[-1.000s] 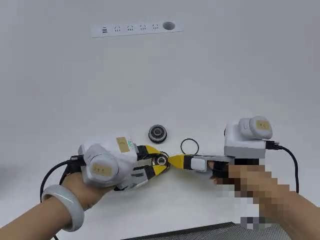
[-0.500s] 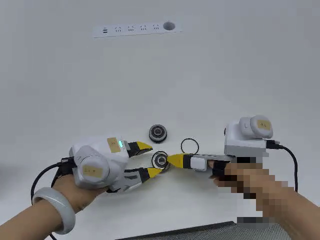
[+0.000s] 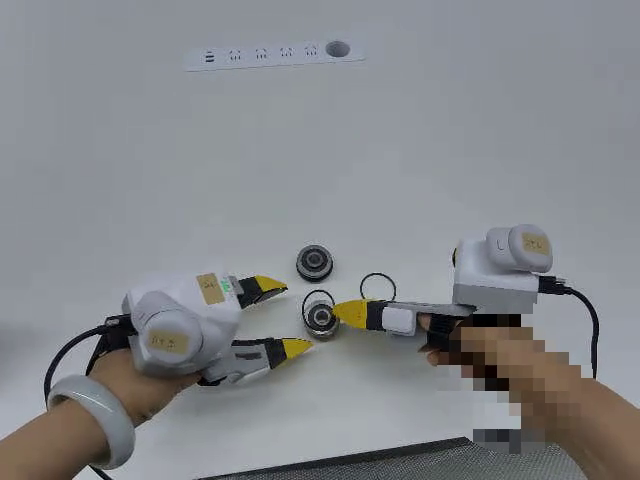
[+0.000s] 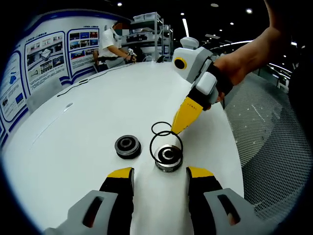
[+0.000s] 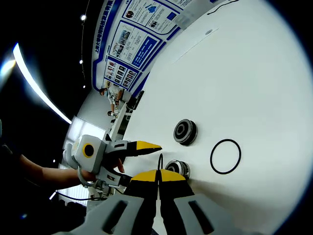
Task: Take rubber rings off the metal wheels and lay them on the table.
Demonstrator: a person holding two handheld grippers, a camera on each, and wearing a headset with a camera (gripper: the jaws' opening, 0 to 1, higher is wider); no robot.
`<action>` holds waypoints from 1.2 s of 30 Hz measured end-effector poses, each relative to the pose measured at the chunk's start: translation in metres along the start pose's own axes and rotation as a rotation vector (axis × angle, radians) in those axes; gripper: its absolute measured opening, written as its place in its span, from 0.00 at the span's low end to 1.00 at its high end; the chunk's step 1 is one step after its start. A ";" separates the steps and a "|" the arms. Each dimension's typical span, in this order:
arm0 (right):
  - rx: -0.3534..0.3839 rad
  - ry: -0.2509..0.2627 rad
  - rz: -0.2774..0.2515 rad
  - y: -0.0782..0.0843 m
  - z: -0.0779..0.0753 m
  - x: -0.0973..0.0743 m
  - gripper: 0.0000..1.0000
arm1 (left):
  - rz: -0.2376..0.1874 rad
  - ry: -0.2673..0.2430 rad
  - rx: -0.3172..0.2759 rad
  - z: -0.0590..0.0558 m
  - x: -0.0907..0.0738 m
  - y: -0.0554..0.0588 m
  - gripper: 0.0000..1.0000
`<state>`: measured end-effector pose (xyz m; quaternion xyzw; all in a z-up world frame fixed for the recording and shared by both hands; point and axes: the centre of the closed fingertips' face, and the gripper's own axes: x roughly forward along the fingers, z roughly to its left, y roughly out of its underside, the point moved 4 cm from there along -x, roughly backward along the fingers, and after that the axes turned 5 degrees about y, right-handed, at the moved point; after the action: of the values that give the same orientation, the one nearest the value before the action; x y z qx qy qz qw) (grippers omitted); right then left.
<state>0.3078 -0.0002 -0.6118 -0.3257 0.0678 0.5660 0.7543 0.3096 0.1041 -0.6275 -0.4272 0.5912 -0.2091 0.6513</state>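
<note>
A metal wheel stands on the white table, its black rubber ring pulled half off and tilted up. My right gripper is shut on that ring, its yellow tips beside the wheel. My left gripper is open just left of the wheel, with nothing between its fingers. In the left gripper view the ring loops up from the wheel. A second wheel with its ring on stands behind. One loose ring lies flat.
A white power strip lies at the far side of the table. A dark mesh surface begins at the near table edge. The right gripper's black cable trails to the right.
My left gripper was shut on the wheel; it has opened and drawn back to the left, leaving the wheel on the table. The right gripper stays shut on the ring.
</note>
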 end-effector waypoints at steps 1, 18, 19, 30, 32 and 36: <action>0.002 0.001 -0.005 -0.001 -0.001 -0.002 0.02 | -0.002 -0.003 -0.003 0.001 -0.001 0.001 0.45; 0.071 0.122 -0.100 -0.018 -0.042 -0.030 0.02 | -0.009 -0.033 -0.047 0.005 -0.010 0.009 0.51; 0.076 0.131 -0.105 -0.019 -0.045 -0.032 0.02 | -0.008 -0.033 -0.048 0.005 -0.010 0.009 0.51; 0.110 0.208 -0.123 -0.017 -0.059 -0.033 0.02 | -0.006 -0.040 -0.058 0.005 -0.012 0.011 0.50; 0.087 0.222 -0.117 -0.016 -0.060 -0.033 0.03 | -0.003 -0.039 -0.057 0.006 -0.013 0.012 0.50; 0.057 0.241 -0.104 -0.014 -0.061 -0.033 0.06 | -0.002 -0.039 -0.060 0.006 -0.013 0.012 0.50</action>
<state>0.3249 -0.0640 -0.6381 -0.3728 0.1569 0.4807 0.7780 0.3093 0.1225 -0.6299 -0.4511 0.5839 -0.1837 0.6495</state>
